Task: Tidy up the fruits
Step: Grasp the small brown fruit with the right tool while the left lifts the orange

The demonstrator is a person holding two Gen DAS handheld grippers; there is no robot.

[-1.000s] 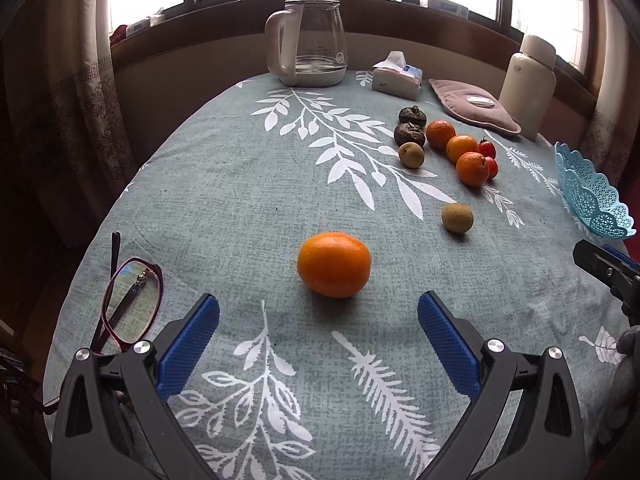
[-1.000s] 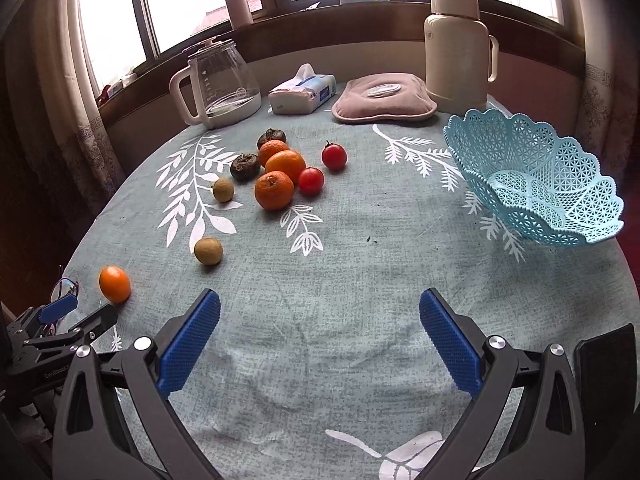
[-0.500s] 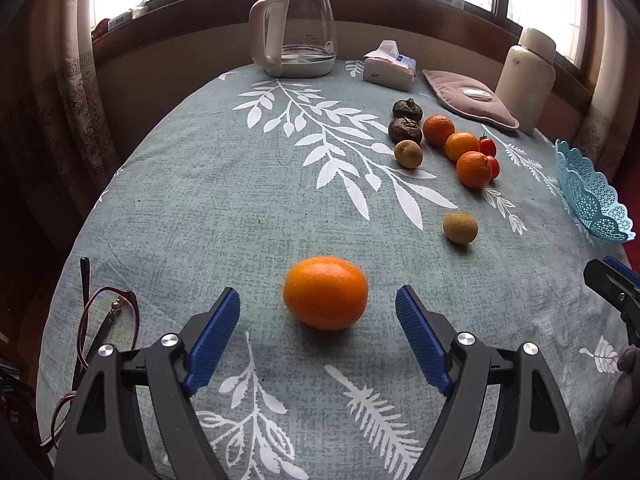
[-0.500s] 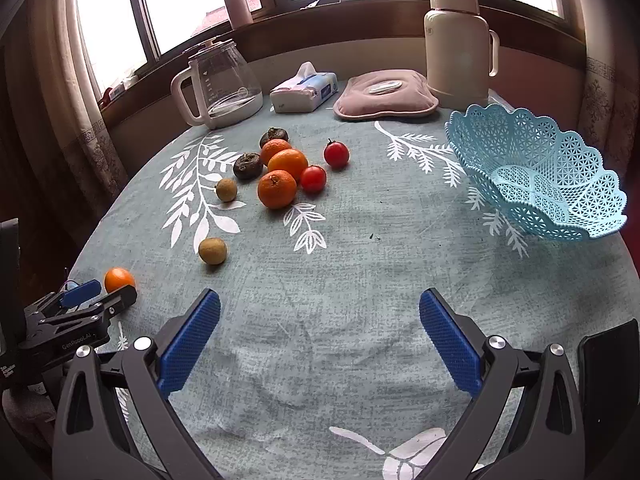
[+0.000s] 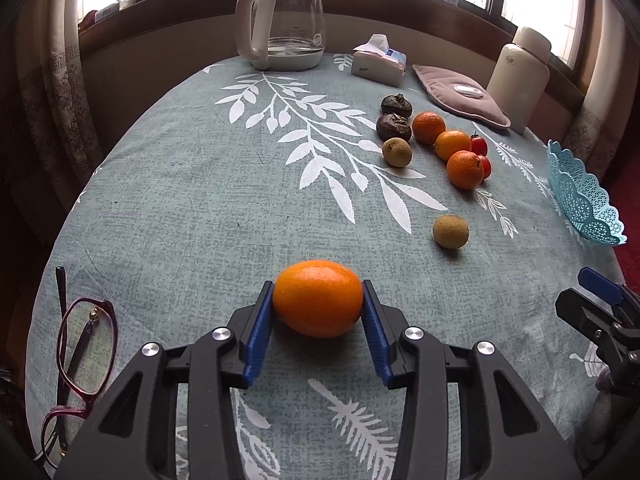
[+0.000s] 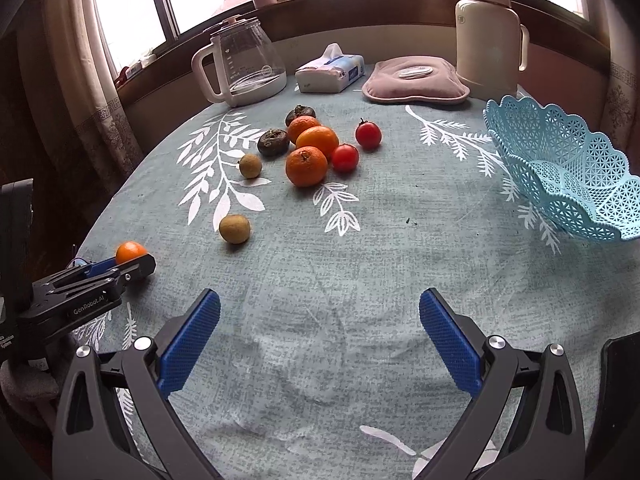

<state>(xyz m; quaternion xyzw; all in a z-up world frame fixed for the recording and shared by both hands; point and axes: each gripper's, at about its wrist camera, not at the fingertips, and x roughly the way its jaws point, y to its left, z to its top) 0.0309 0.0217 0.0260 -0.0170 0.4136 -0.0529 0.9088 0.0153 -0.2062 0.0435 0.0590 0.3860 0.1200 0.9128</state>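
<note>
- The sorting looks barely begun: the blue basket [image 6: 568,176] at the right edge of the desk [image 6: 380,264] shows nothing inside in either view.
- None of the fruit has been gathered, as far as the pictures show.
- Left to move, toward the far middle of the desk: a cluster of 3 oranges [image 6: 307,166], 2 tomatoes [image 6: 345,157] and 2 dark wrinkled fruits [image 6: 273,142], with 1 small brown fruit [image 6: 250,165] just beside it.
- A second small brown fruit [image 5: 450,231] lies apart, between that cluster and the near-left edge.
- The left gripper [image 5: 318,312] is closing, and the lone orange [image 5: 318,298] near the near-left edge sits between its fingers [image 5: 260,334]; both blue pads appear to touch the fruit's sides.
- The orange looks to rest on the cloth, so I judge the lift has not started.
- The right gripper [image 6: 320,336] hangs over bare cloth at the near edge, fingers spread wide, holding nothing.
- Glasses [image 5: 82,344] lie at the near-left edge, just beside the left gripper, and should be avoided.
</note>
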